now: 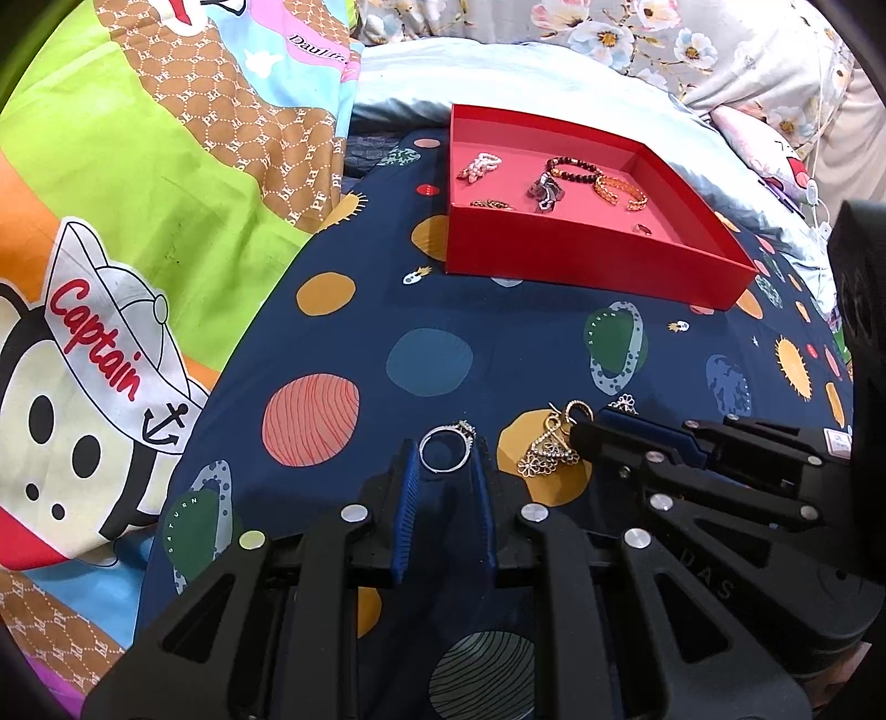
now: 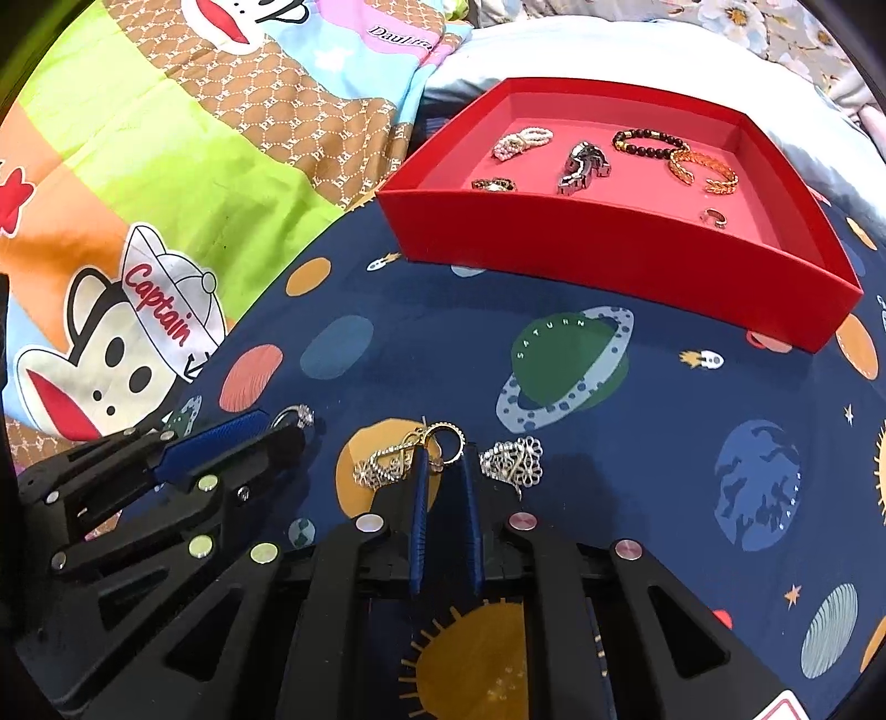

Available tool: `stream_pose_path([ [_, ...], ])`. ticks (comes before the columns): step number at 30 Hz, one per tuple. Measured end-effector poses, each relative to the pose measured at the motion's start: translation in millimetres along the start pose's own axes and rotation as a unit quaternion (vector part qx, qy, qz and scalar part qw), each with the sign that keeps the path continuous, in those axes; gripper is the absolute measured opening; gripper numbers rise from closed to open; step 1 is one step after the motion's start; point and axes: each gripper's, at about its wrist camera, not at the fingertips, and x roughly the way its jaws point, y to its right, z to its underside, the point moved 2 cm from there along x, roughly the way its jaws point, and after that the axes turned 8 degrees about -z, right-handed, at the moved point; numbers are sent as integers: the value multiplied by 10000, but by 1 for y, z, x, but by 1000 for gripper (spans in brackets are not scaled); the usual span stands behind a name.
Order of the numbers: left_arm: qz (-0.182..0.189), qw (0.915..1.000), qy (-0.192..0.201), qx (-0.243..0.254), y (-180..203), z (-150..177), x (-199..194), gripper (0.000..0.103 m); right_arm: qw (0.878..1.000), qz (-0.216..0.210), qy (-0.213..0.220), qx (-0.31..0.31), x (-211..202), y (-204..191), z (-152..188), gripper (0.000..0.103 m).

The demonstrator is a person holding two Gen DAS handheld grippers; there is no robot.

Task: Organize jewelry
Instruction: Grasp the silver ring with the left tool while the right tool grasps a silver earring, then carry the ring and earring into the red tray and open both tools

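On the bed, left tongs (image 1: 446, 462) pinch a silver ring (image 1: 444, 448) while right tongs (image 2: 443, 459) nip a gold earring (image 2: 446, 440), red tray (image 2: 609, 249) beyond.

"Captain": cartoon cap (image 1: 105, 310) | "SATURN": ringed planet print (image 2: 565, 365) | "Daul…": quilt (image 1: 318, 47)

The box (image 2: 609, 260) sits on the bedsheet (image 2: 637, 432) toward its far edge, in front of the pillow (image 1: 498, 72). In the box lie several bracelets and rings (image 2: 648, 138). Near the near edge of the bedsheet, the ring (image 1: 444, 450) lies to the left, the earrings (image 2: 443, 454) to its right. The quilt (image 1: 138, 194) lies along the left edge of the bedsheet.
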Motion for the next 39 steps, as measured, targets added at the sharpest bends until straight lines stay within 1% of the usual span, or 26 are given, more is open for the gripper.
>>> stream_pose_path([
  [2, 1, 10000, -3, 0, 0, 0, 0, 18, 10000, -3, 23, -5, 1, 0, -2, 13],
  [5, -6, 10000, 1, 0, 0, 0, 0, 18, 10000, -71, 56, 7, 3, 0, -5, 22],
  [8, -24, 10000, -10, -37, -2, -1, 1, 18, 10000, -31, 72, -22, 4, -1, -8, 25],
  [11, -44, 10000, -18, -41, -3, -1, 3, 18, 9999, -11, 73, -69, 5, -2, -9, 25],
  [13, -31, 10000, -24, -38, -3, -1, 3, 18, 9999, 31, 70, -111, 6, -3, -9, 23],
  [14, -34, 10000, -20, -35, -2, -1, 3, 18, 9999, 53, 67, -132, 5, -3, -9, 18],
  [15, -30, 10000, -21, -35, -3, -1, 3, 18, 9998, 93, 48, -163, 6, -3, -8, 17],
  [22, 0, 10000, 1, -14, 0, -2, 0, 18, 9999, 59, 113, -93, -2, -1, -5, 17],
  [28, 27, 10000, 84, 10, 5, -7, -8, 18, 9994, 13, 340, 12, -25, 2, -5, 17],
  [33, 24, 9998, 156, 103, 17, -15, -13, 18, 9984, 146, 550, 3, -48, 8, -7, 17],
  [36, -108, 9993, 284, 226, 25, -23, -16, 18, 9978, 183, 633, 96, -58, 16, -9, 17],
  [39, -63, 9989, 378, 264, 34, -33, -20, 18, 9968, 249, 736, 168, -67, 25, -11, 17],
])
